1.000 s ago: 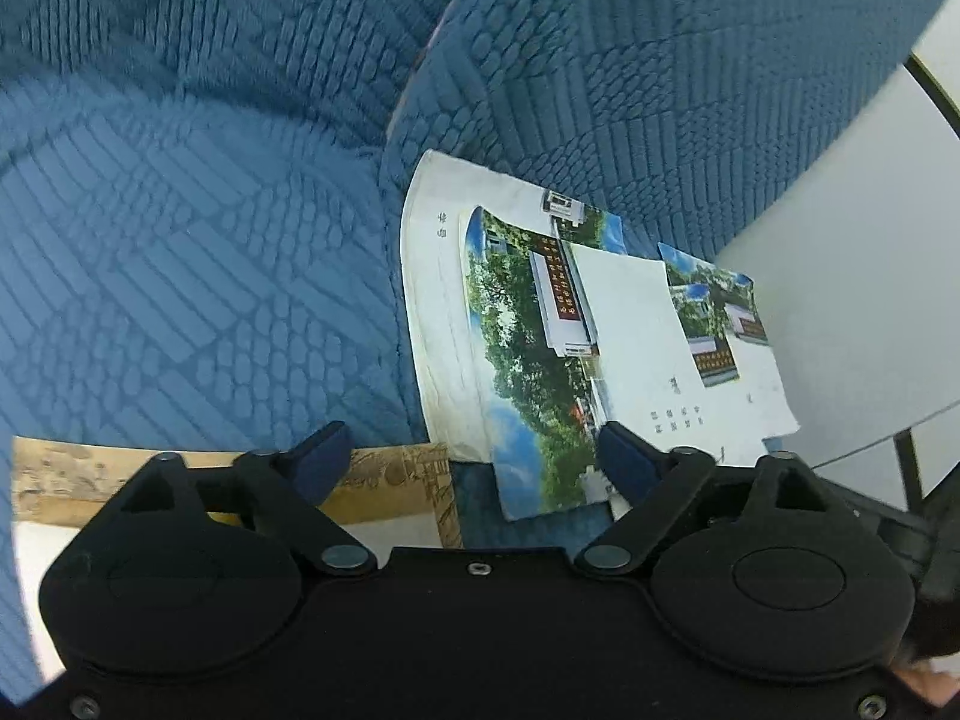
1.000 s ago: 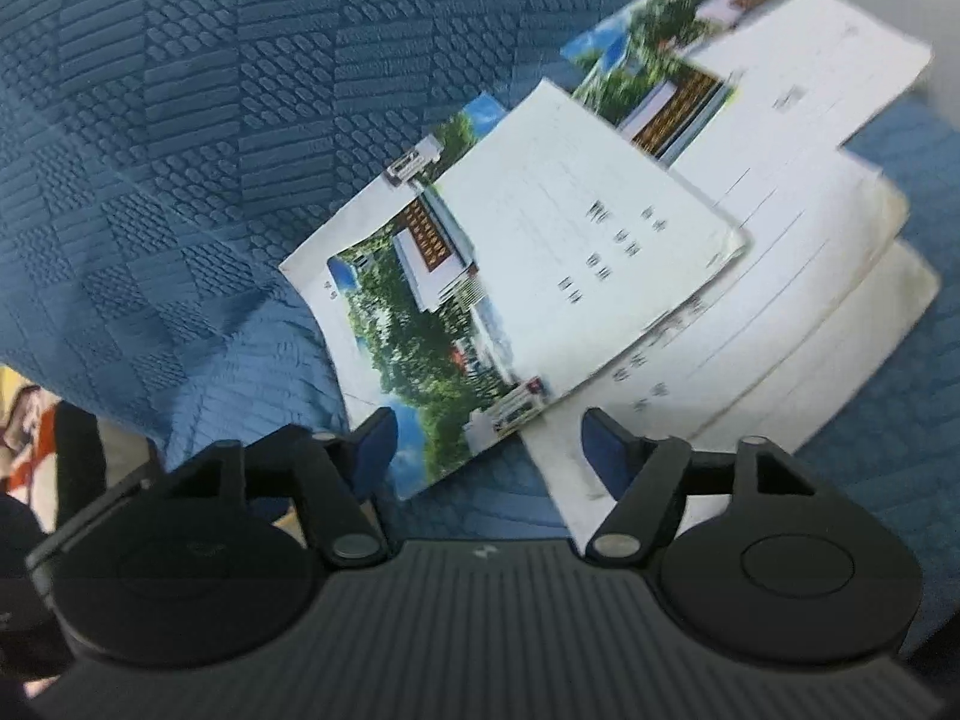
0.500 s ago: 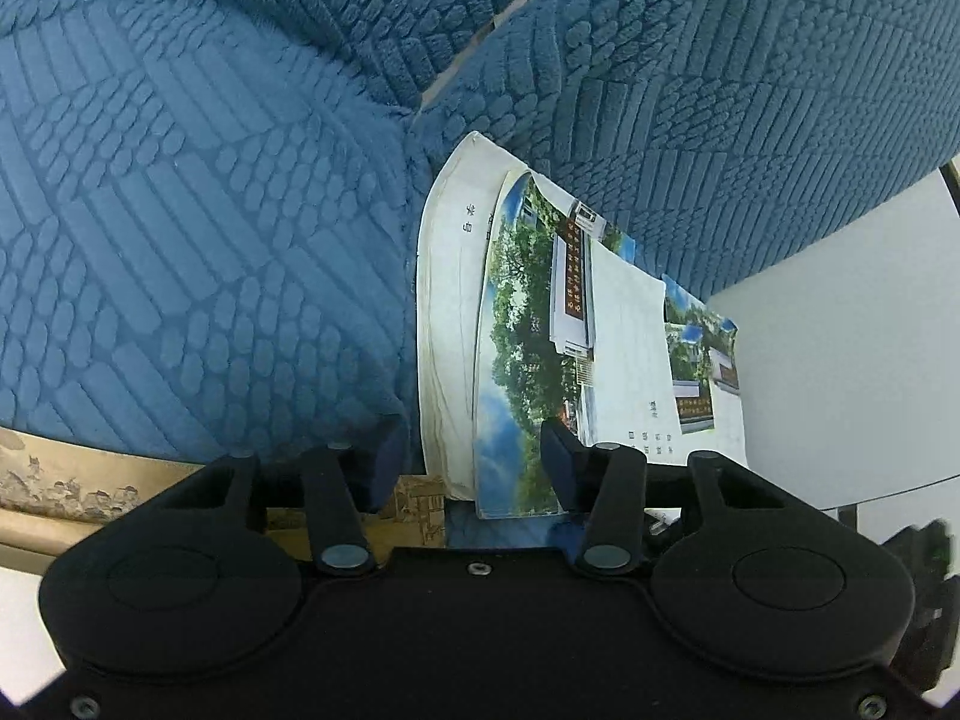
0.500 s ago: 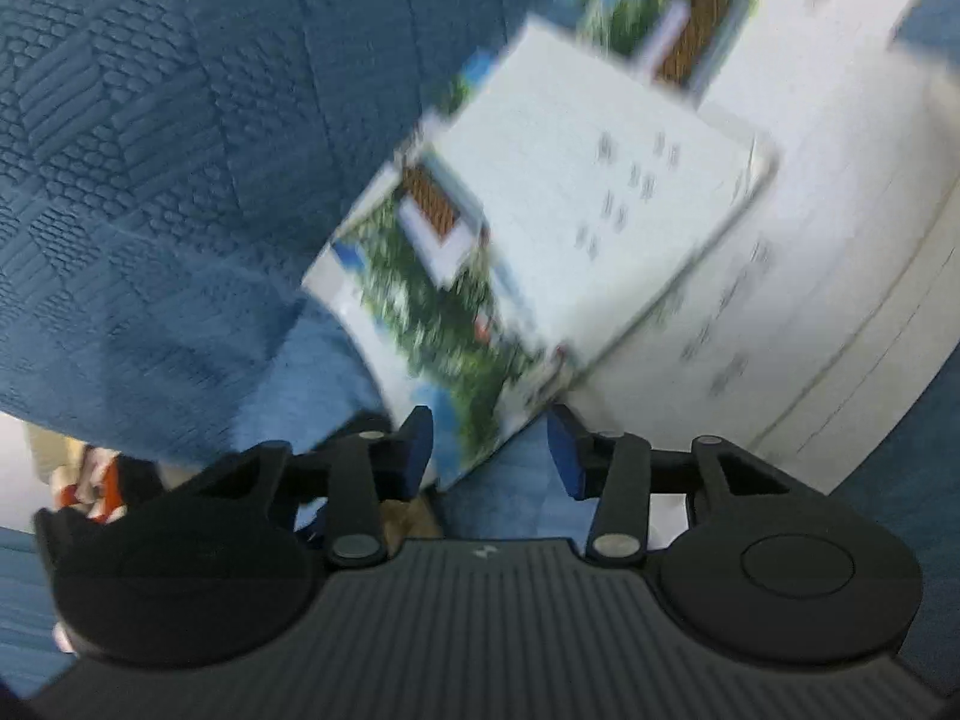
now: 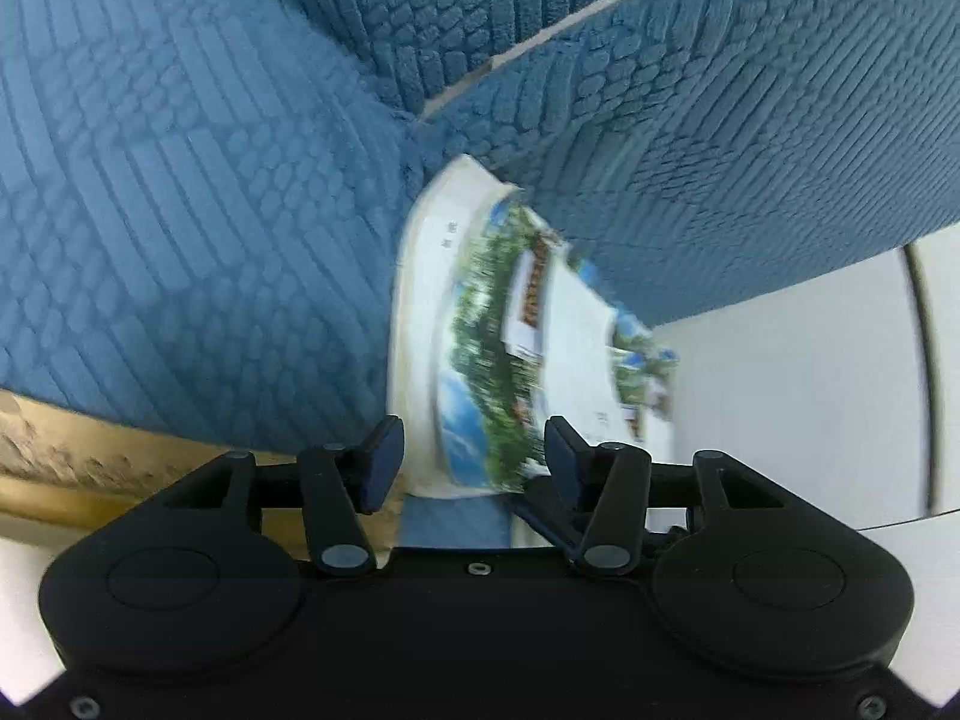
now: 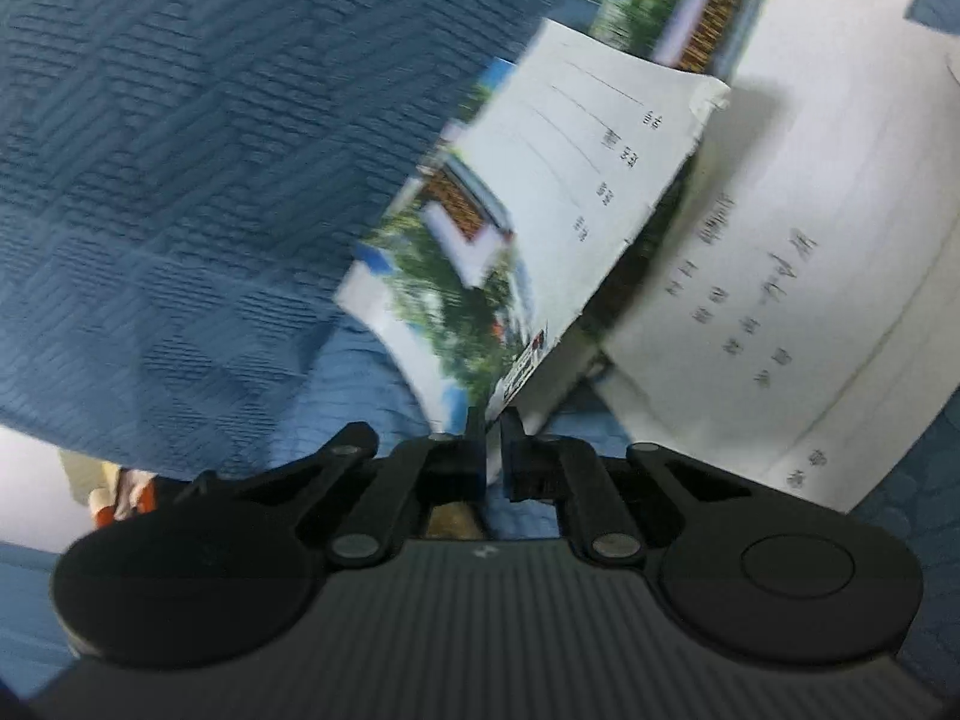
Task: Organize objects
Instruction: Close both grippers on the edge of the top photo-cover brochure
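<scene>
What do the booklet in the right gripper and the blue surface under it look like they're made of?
Booklet: paper with a glossy-looking printed photo cover; its thin edge bends where the right gripper pinches it. Blue surface: woven, quilted upholstery fabric, matte, judging by its raised stitched pattern; probably a sofa cushion.

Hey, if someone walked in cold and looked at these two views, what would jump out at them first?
Probably the booklet with the bright tree-and-building cover, lying on the blue textured cushion; the right gripper has just closed its jaws on its near corner, lifting it off the white papers beneath. In the left view, the left gripper has its jaws open around the near end of the same pile.
</scene>
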Available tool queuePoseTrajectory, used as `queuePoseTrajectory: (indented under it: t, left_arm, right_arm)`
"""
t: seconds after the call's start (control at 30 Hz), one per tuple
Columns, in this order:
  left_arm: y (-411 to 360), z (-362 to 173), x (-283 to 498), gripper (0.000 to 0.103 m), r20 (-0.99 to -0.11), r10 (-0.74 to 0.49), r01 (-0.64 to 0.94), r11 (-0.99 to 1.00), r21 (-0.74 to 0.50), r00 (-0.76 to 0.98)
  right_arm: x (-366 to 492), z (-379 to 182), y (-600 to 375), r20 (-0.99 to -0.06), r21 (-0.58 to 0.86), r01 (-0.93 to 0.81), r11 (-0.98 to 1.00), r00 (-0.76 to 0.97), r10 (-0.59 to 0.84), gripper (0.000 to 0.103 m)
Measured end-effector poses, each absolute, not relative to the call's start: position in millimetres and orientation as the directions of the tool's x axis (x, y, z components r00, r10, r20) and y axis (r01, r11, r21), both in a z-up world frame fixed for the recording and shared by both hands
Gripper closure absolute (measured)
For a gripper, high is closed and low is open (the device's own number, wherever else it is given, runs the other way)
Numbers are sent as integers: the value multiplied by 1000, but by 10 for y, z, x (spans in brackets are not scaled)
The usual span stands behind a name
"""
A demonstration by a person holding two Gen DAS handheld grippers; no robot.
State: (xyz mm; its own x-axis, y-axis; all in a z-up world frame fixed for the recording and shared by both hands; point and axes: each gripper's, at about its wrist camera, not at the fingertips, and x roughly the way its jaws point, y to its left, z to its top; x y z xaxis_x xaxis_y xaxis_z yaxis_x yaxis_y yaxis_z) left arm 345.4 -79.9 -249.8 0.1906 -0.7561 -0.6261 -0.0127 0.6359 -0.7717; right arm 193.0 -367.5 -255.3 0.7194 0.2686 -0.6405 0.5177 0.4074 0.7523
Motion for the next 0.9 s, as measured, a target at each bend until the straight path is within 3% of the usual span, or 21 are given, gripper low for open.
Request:
queuePoseTrajectory:
  t: [0.2,0.53,0.6,0.9]
  left_arm:
    - [-810,-2549,3453,52,-529,-833,-73,525,-848,159]
    - [-888,-2760,3509,84,-518,-841,-196,487,-851,160]
    - [-868,-2779,3505,95,-517,-841,-210,483,-850,160]
    - [-873,-2677,3418,103,-496,-854,-175,471,-865,153]
  right_arm:
    - [1887,-2441,-3657,-588,795,468,385,751,302,97]
    - [1738,-2309,-3703,-546,825,441,353,784,296,98]
    - [1679,-2312,-3712,-537,835,443,328,787,303,98]
    - [1484,-2356,-3699,-581,808,512,290,773,255,92]
